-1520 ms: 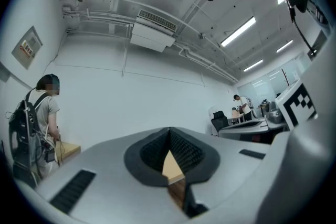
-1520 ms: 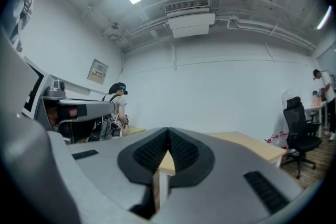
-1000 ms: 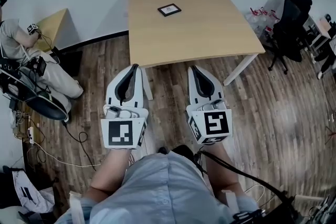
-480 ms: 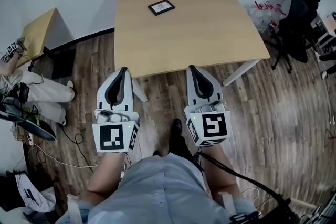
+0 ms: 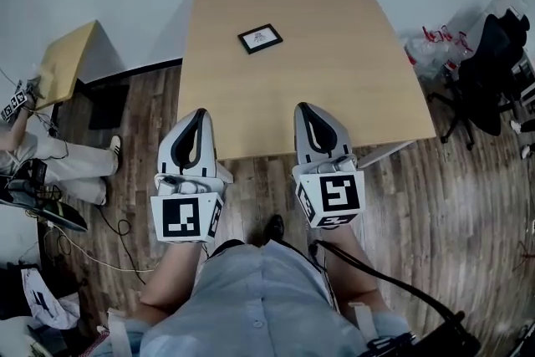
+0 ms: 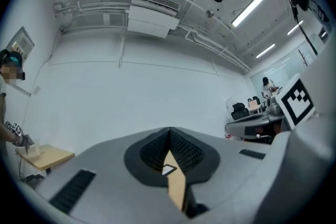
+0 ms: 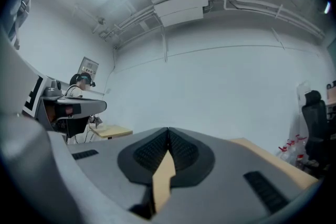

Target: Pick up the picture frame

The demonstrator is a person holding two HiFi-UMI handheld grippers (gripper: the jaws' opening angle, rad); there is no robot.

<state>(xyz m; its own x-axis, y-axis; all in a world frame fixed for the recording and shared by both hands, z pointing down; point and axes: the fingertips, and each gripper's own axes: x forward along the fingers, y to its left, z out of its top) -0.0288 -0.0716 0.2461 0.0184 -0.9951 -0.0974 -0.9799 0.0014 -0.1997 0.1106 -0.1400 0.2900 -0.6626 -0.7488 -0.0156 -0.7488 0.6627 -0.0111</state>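
The small black picture frame (image 5: 260, 38) lies flat on the far half of the light wooden table (image 5: 334, 54). Both grippers are held level at the table's near edge, far short of the frame. My left gripper (image 5: 199, 114) is shut and holds nothing; so is my right gripper (image 5: 303, 108). In the left gripper view the jaws meet at the tip of the left gripper (image 6: 169, 134), and the picture frame (image 6: 168, 169) shows in the slit below them. In the right gripper view only a strip of the table (image 7: 163, 176) shows below the tip of the right gripper (image 7: 168, 131).
A small wooden side table (image 5: 71, 54) stands at the left, with a seated person (image 5: 33, 155) beside it and cables on the floor. A black office chair (image 5: 493, 54) and bags (image 5: 435, 42) are at the right. The floor is dark wood planks.
Both grippers have moved forward together, from over the floor to the table's near edge. The table and the frame now sit closer. The jaws have stayed shut.
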